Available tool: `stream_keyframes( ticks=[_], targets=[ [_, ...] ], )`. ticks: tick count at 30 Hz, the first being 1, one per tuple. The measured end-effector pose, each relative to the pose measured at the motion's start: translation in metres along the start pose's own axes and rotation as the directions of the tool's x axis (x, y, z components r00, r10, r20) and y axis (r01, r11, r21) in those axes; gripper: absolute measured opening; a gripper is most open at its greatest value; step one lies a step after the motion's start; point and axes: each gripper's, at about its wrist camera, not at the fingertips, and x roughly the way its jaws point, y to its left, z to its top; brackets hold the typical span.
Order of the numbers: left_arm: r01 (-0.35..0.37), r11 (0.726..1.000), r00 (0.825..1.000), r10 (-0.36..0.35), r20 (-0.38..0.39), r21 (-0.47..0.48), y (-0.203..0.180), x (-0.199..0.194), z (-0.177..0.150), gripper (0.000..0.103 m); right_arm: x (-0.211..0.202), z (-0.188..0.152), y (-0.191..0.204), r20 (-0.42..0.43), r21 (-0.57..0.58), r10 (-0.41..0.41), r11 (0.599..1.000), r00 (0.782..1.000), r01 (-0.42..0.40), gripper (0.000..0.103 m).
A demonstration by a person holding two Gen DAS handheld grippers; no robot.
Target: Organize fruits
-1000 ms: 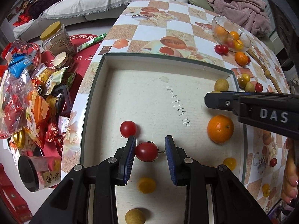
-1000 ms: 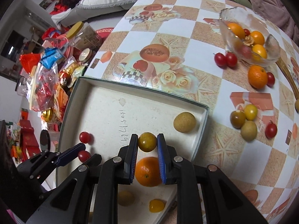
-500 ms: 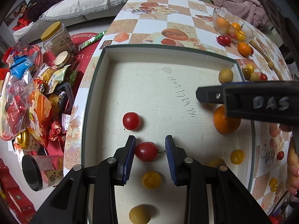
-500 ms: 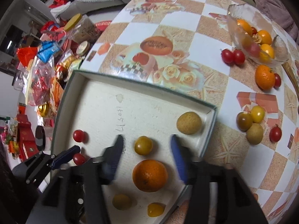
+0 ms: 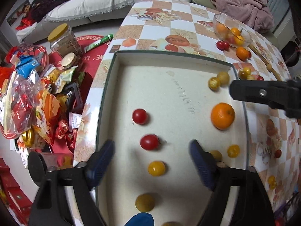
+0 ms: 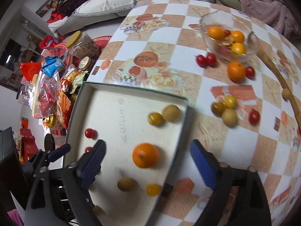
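2 grippers, both spread wide, nothing gripped; jaws of each just opened. Left gripper [image 5: 151, 150] over white tray [image 5: 120, 98], red cherry tomato [image 5: 149, 141] lying free on tray floor between the blue pads, touching neither. Second red tomato [image 5: 139, 116] just beyond it. Yellow tomato [image 5: 156, 168] nearer the camera, tan round fruit [image 5: 145, 201] at bottom. Right gripper [image 6: 148, 156] above the tray's right side, orange [image 6: 145, 157] loose on tray between pads, apart from both. Yellow tomato and tan fruit [image 6: 171, 112] touching near tray's far right corner. Glass bowl [image 6: 250, 45] with oranges and more loose fruit out on checkered table [image 6: 169, 28]. Snack clutter [image 5: 33, 98] left of table.
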Motion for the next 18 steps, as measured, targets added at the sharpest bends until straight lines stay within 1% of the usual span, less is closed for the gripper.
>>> stream_keyframes(
  ticks=[2,7,13,16,18],
  targets=[
    [-0.010,1.000,1.000,0.010,0.001,0.004,-0.001,-0.006,-0.002,0.103,-0.003,-0.006,-0.002,-0.021,0.010,0.002,1.000,1.000,-0.002,0.103],
    [-0.032,0.999,0.999,0.033,-0.041,0.021,-0.001,-0.014,-0.008,0.103,-0.013,-0.024,-0.002,-0.053,0.023,-0.025,0.999,0.998,0.026,0.103],
    [-0.071,0.996,0.997,0.072,-0.017,0.048,0.003,-0.038,-0.019,0.103,-0.028,-0.046,0.000,-0.088,0.008,-0.083,0.996,0.993,0.084,0.103],
    [-0.085,0.993,0.994,0.089,-0.057,0.077,0.003,-0.045,-0.023,0.103,-0.036,-0.057,0.006,-0.103,-0.016,-0.118,0.993,0.988,0.117,0.103],
    [-0.075,0.992,0.993,0.084,-0.084,0.098,0.001,-0.048,-0.025,0.103,-0.040,-0.064,0.011,-0.119,-0.035,-0.134,0.991,0.984,0.131,0.103]
  ],
)
